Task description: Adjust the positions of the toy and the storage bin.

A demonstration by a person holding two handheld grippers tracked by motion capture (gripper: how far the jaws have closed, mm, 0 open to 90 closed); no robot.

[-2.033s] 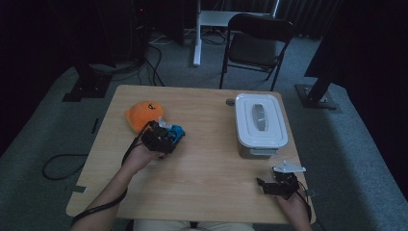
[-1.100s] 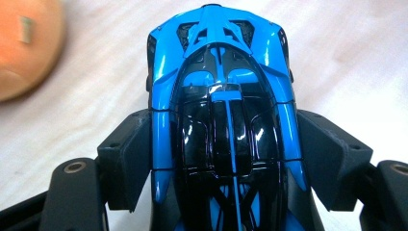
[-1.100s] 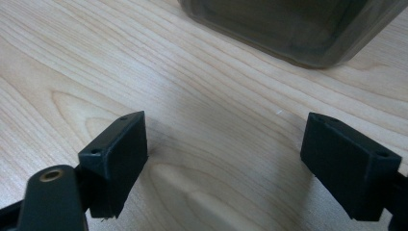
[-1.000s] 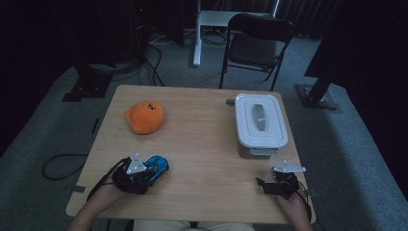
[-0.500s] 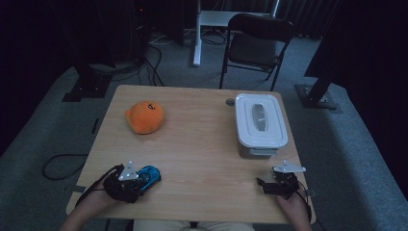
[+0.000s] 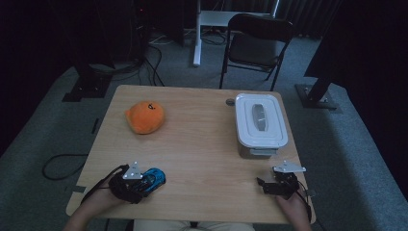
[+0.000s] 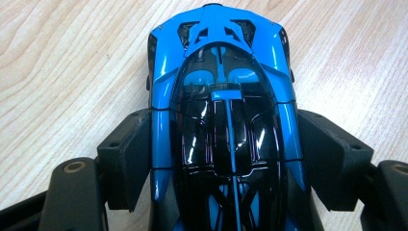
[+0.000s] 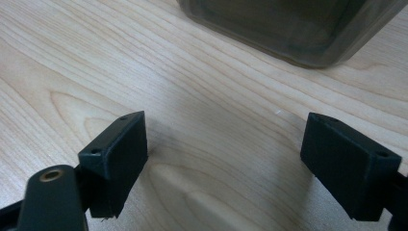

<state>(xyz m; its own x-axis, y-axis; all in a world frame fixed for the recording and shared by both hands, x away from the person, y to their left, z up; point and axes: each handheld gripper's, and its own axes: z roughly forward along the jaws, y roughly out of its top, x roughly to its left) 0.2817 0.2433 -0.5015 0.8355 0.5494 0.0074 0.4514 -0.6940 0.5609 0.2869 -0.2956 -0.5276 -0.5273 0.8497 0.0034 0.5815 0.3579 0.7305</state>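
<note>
A blue and black toy car [image 7: 221,96] sits between the two black jaws of my left gripper [image 7: 235,159], which press on both of its sides. From above, the left gripper [image 6: 146,183] and the car [image 6: 155,178] are at the table's front left, low at the wooden top. My right gripper [image 6: 264,185] rests at the front right, a person's hand behind it. In its own view the right gripper [image 8: 226,159] stands wide open over bare wood, nothing between the jaws.
An orange plush toy [image 6: 145,116] lies at the back left of the wooden table [image 6: 202,144]. A white lidded container [image 6: 260,120] stands at the right, its grey wall [image 8: 288,24] just ahead of the right gripper. A black chair [image 6: 255,43] stands beyond the table.
My left gripper has carried the blue car from beside the orange plush toy back to the table's front left. The right gripper has stayed still and open.
</note>
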